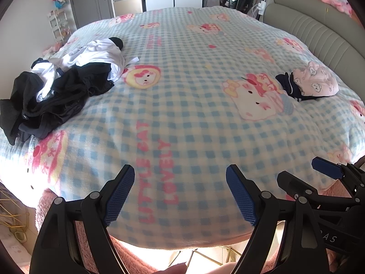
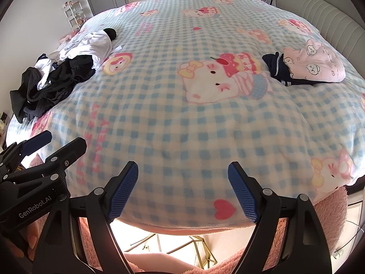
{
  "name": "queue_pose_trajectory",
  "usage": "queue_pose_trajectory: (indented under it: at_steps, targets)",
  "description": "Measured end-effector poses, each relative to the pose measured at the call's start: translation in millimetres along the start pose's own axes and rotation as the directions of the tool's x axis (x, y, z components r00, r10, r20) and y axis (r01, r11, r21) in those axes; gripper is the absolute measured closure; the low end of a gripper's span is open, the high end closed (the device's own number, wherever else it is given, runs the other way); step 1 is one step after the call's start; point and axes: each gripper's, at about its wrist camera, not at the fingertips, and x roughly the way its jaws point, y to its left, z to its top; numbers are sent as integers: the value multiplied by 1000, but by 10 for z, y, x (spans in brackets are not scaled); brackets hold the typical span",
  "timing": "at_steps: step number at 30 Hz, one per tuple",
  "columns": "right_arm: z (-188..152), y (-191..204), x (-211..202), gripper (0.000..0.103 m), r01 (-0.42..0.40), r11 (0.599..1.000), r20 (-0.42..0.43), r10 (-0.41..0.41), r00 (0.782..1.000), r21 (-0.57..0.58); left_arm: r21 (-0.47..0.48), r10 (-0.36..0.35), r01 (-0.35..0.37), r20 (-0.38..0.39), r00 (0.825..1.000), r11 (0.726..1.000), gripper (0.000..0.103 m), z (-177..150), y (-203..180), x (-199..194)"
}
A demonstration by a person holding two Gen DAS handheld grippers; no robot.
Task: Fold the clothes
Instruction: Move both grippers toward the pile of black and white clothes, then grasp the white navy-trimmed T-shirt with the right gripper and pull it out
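A heap of loose black and white clothes (image 1: 61, 84) (image 2: 59, 73) lies at the left side of the bed. At the right, near the headboard, a folded pink garment with bear prints (image 1: 316, 82) (image 2: 314, 65) rests on a folded navy piece (image 1: 288, 88) (image 2: 277, 68). My left gripper (image 1: 180, 171) hangs open over the near edge of the blue checked blanket (image 1: 194, 118) (image 2: 205, 125), nothing between its blue pads. My right gripper (image 2: 182, 169) is open the same way just to its right and also shows at the edge of the left wrist view (image 1: 305, 166). The left gripper (image 2: 61, 138) appears at the left of the right wrist view.
A padded grey headboard (image 1: 319, 29) (image 2: 330, 18) bounds the bed on the right. A white shelf rack (image 1: 58, 25) (image 2: 73, 14) and cabinets stand beyond the far left corner. Pink fluffy fabric (image 2: 328, 214) hangs below the blanket's near edge. The blanket's middle is bare.
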Motion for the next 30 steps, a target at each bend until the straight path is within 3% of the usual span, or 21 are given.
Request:
queue_pose_trajectory:
  at_steps: [2,5,8,11,17,19,21,25,30]
  targets:
    - [21,47,35,18,-5,1000,-8,5,1000,-9,-3,-2,2,1,1000,1000,19,33,35,-14]
    - [63,139,85,18,-19,999,-17,19,1000,-28,-49,-72,73,18,997,996,19,130,266,-85]
    - [179,358,117,18,-79,994,-19,77,997,-75,-90,-44,48,54,998,995,19,165,508,-185]
    - [400,603,135,18,-152,982,-16,152,988,-113,-162,-80,96,100,992,982,19,118,840,-231]
    - [1018,1220,243,18,-148,960,46,163,985,-238,-241,-67,98,133,989,966,19,271,1419,-106]
    - [1214,1431,426,18,-100,965,61,118,991,-242,-290,-75,117,152,986,950,19,313,1604,-40]
    - [1359,1606,655,18,-83,970,22,90,996,-228,-347,-49,104,164,985,932,19,330,1760,9]
    - [1500,1946,908,18,-159,963,-13,160,987,-220,-362,78,-11,172,982,932,20,475,2080,167]
    - [1794,2396,1163,18,-164,946,33,180,983,-279,-394,126,-21,243,962,919,20,1032,2672,633]
